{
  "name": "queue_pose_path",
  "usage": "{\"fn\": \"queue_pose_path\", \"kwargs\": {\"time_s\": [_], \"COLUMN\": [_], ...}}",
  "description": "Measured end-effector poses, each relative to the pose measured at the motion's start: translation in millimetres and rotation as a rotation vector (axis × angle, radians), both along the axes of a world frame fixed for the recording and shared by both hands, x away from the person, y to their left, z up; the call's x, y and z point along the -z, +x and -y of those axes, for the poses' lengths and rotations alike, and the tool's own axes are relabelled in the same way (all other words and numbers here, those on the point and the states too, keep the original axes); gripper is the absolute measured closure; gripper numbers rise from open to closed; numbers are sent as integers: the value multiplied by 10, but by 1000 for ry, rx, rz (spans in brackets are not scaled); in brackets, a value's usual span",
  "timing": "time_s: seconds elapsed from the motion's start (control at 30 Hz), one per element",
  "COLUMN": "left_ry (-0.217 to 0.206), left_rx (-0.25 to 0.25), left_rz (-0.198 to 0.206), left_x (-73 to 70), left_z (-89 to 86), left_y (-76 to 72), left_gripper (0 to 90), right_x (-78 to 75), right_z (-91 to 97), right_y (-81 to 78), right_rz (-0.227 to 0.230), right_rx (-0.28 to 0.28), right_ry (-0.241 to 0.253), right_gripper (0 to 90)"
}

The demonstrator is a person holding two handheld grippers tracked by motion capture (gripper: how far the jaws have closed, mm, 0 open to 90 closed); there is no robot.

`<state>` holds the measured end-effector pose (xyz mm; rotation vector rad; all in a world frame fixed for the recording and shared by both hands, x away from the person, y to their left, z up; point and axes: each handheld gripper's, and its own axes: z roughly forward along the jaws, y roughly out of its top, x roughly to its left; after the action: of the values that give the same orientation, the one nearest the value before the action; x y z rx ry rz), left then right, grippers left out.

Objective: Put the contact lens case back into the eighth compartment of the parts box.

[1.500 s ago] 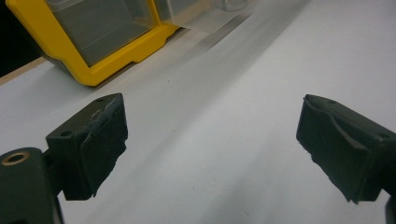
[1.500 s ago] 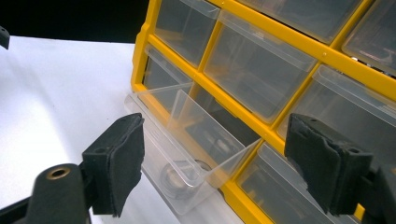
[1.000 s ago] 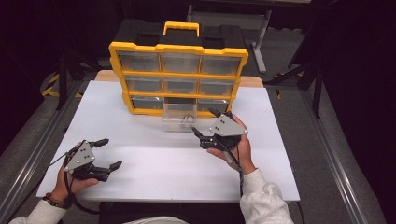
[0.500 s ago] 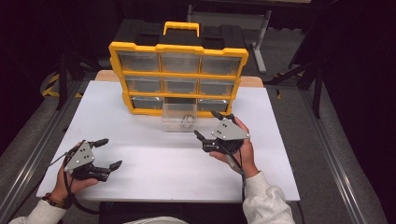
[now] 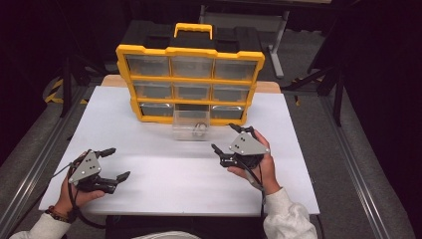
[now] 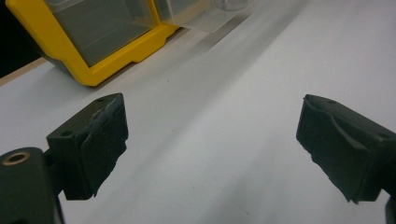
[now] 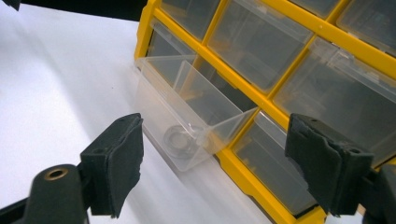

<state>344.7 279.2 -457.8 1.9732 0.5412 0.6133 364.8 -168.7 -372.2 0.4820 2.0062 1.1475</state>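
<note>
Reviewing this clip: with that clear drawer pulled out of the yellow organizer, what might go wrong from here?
The clear drawer sits pulled out of the organizer; a nudge from the right gripper, open close by, might skew or tip it. The ring lies against the drawer's front wall, so jaws reaching in may catch the rim. A push could also shift the upright organizer.

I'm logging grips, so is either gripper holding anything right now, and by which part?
Nothing is held: the left gripper and right gripper are both open and empty.

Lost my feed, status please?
Both grippers open, empty. Clear drawer pulled out of organizer, ring inside. Nothing in the way.
</note>
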Motion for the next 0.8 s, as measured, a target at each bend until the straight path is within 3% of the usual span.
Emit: {"fn": "queue_pose_path", "kwargs": {"time_s": [0.37, 0.57, 0.8], "left_ry": [5, 1, 3], "left_rx": [0, -3, -2], "left_rz": [-1, 0, 0], "left_x": [0, -4, -3], "left_z": [3, -1, 1], "left_y": [-2, -8, -12], "left_gripper": [100, 100, 100], "right_x": [133, 284, 459], "right_z": [153, 252, 361], "right_y": [-44, -93, -147], "right_rz": [-20, -33, -50], "right_rx": [22, 48, 65], "right_ry": [-15, -55, -70], "right_gripper": [206, 205, 201]}}
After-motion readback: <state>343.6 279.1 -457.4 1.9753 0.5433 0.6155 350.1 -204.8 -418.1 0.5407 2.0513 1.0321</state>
